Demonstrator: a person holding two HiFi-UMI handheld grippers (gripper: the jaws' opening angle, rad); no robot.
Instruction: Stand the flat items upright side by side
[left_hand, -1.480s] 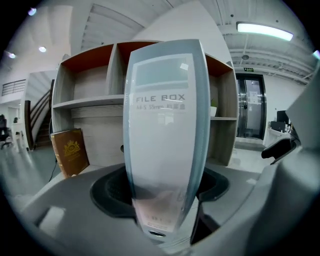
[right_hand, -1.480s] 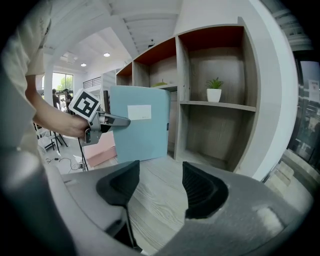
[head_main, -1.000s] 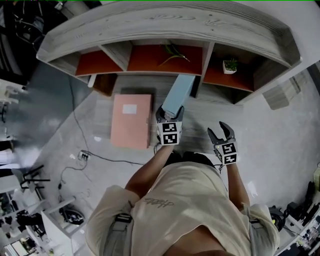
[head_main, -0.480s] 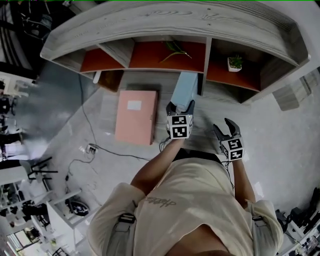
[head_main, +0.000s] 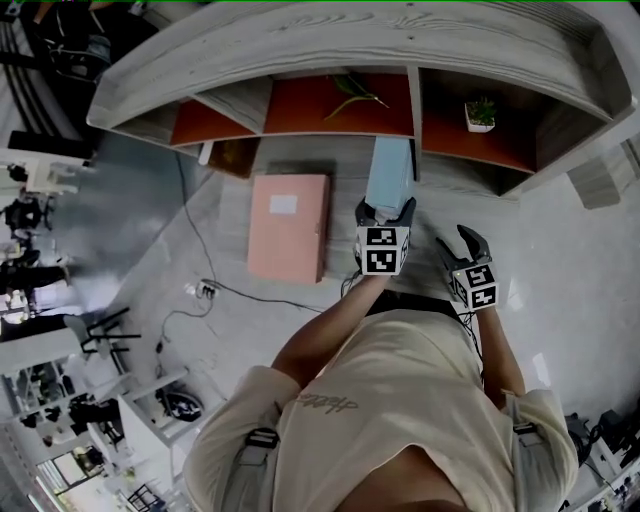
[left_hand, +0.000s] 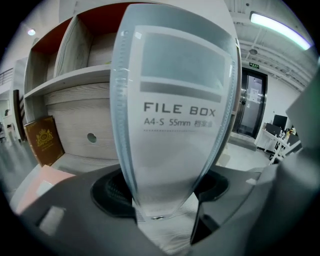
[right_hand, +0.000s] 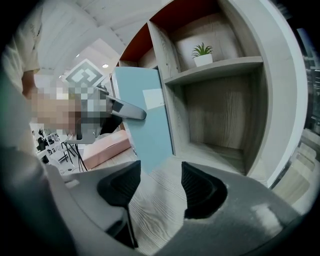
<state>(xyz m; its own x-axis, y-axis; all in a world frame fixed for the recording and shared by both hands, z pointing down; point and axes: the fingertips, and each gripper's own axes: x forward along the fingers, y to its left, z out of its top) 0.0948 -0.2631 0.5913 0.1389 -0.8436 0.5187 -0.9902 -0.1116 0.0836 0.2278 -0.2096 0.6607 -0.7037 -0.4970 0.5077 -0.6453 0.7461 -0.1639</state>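
Blue file box (head_main: 390, 168) has swung from slanted to near upright, and now sits beside the shelf divider (head_main: 413, 120) on the tabletop (head_main: 345, 180). Right compartment holds a potted plant (head_main: 480, 110), the middle one a leafy sprig (head_main: 352, 95). Spine reads "FILE BOX A4-S 55mm". Your left gripper (head_main: 387, 210) jaws clamp it; right gripper (head_main: 462, 245) jaws are apart, empty. Pink file box (head_main: 290, 227) lies flat

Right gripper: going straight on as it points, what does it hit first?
Probably the wooden desk top, since the open right gripper tilts downward; the lower corner of the blue file box is just left.
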